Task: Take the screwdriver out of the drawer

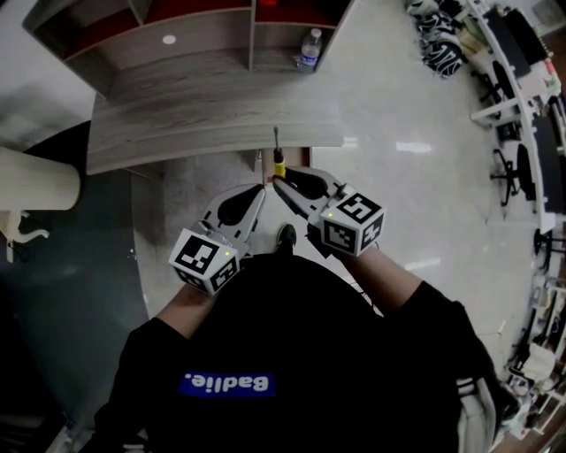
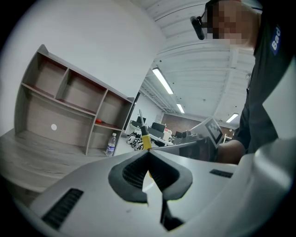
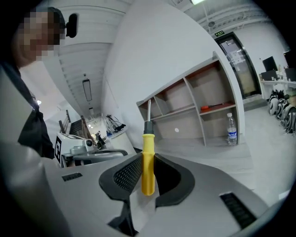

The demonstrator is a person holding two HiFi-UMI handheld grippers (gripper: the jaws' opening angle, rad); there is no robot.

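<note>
A screwdriver (image 1: 278, 165) with a yellow handle and a thin metal shaft stands upright, shaft up, just in front of the desk's front edge. My right gripper (image 1: 280, 180) is shut on its handle. In the right gripper view the yellow handle (image 3: 148, 162) sits between the two dark pads, with the shaft rising above them. My left gripper (image 1: 257, 189) hovers just left of it with its jaws together and nothing in them. From the left gripper (image 2: 148, 153) view, the screwdriver (image 2: 146, 140) shows just beyond the jaw tips. A strip of wooden drawer (image 1: 299, 156) shows under the desk edge.
A grey wood desk (image 1: 212, 115) carries an open shelf unit (image 1: 195, 22) with a water bottle (image 1: 308, 49) on it. A white rounded object (image 1: 35, 190) stands at the left. Office desks and chairs (image 1: 522, 106) line the right side. The person's shoe (image 1: 286, 235) is below the grippers.
</note>
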